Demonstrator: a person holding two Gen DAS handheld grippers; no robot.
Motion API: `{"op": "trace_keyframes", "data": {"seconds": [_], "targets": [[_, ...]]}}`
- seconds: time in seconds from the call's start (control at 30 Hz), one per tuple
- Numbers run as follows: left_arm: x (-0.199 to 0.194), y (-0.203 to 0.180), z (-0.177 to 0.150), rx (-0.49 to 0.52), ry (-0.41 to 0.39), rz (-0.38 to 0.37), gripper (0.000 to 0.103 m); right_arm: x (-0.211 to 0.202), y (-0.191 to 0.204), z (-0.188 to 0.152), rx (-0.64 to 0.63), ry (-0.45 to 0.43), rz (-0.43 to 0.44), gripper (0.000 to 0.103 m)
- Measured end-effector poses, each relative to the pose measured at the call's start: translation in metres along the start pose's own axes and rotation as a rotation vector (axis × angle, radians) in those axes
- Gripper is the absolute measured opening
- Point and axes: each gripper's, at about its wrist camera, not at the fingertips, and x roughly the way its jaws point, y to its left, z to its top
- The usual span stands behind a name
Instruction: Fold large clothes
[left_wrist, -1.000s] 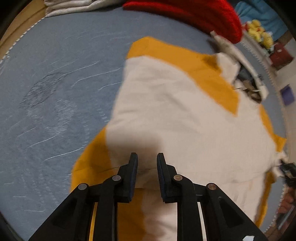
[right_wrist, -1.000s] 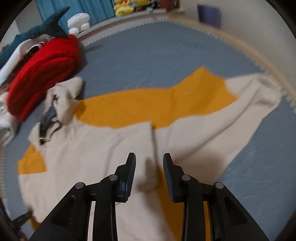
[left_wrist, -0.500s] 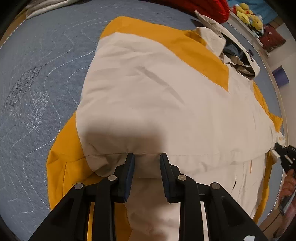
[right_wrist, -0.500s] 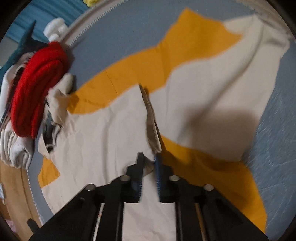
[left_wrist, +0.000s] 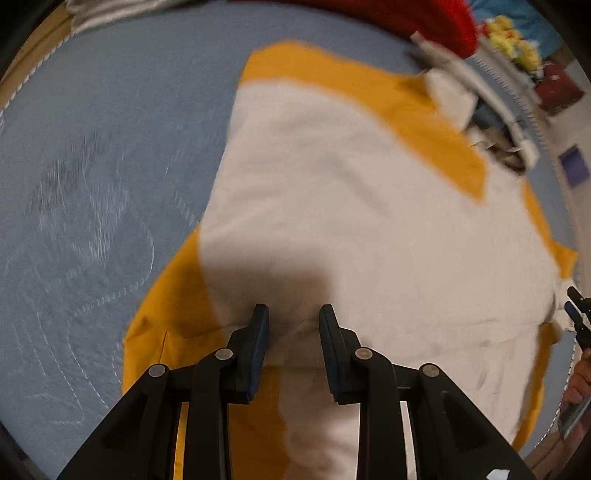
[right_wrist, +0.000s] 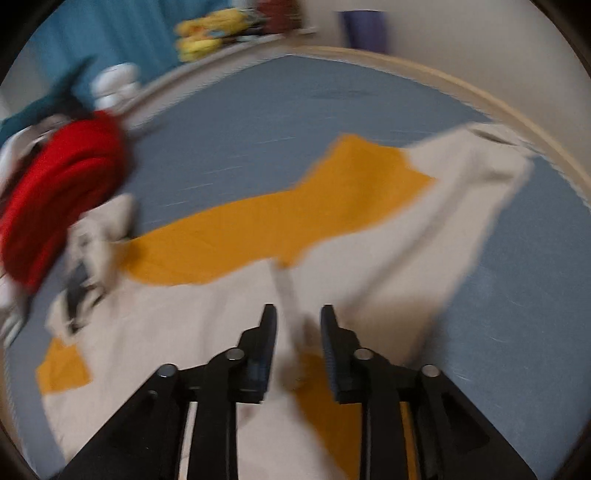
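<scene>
A large cream and orange garment (left_wrist: 351, 221) lies spread on a blue quilted bed cover (left_wrist: 110, 147). My left gripper (left_wrist: 292, 308) hovers over its near cream hem, jaws apart, with cloth showing below the gap and no pad pressing on it. In the right wrist view the garment (right_wrist: 166, 332) stretches a sleeve (right_wrist: 461, 192) to the upper right. My right gripper (right_wrist: 298, 308) has its jaws opening. A raised cream fold edge (right_wrist: 288, 295) stands between them, touched by neither pad. That right gripper (left_wrist: 576, 314) also shows at the right rim of the left wrist view, held by a hand (left_wrist: 580, 376).
A red garment (right_wrist: 55, 192) is bunched by the collar end, with pale folded cloth beside it. Yellow plush toys (right_wrist: 210, 33) and a blue curtain (right_wrist: 110, 33) sit beyond the bed's rim (right_wrist: 480, 96). Bare blue cover (right_wrist: 295, 110) lies past the garment.
Half a second ago my right gripper was shut on the cream fold edge; its jaws now stand apart and the view has tipped up. My left gripper's jaws stand slightly wider.
</scene>
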Motion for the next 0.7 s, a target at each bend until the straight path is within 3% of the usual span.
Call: {"op": "trace_keyframes", "data": {"seconds": [0.07,0.13,0.23,0.33,0.37,0.43,0.5,0.7], "targets": [[-0.003,-0.004,-0.001,0.01,-0.005,0.009,0.025,0.034,0.008,-0.011,-0.03,0.172,0.07,0.04],[-0.015,-0.013,0.0,0.036,-0.039,-0.013,0.025,0.053,0.011,-0.022,-0.082,0.249,-0.014,0.04],[-0.019,-0.019,-0.001,0.061,-0.055,-0.035,0.027,0.046,0.018,-0.021,-0.113,0.221,-0.041,0.041],[0.006,-0.012,-0.006,0.063,0.022,-0.009,0.028,0.039,0.022,-0.016,-0.142,0.204,-0.043,0.041],[0.006,-0.011,-0.009,0.073,0.015,0.0,0.028,0.041,0.02,-0.016,-0.142,0.22,-0.055,0.041],[-0.003,-0.019,-0.01,0.111,-0.011,0.043,0.029,0.039,0.011,-0.013,-0.094,0.238,-0.034,0.041],[-0.015,-0.031,-0.011,0.144,-0.053,0.037,0.029,0.032,0.0,-0.007,-0.052,0.221,-0.026,0.041],[-0.059,-0.063,-0.036,0.259,-0.165,-0.009,0.029,-0.018,-0.019,0.016,-0.04,0.033,-0.048,0.041]]}}
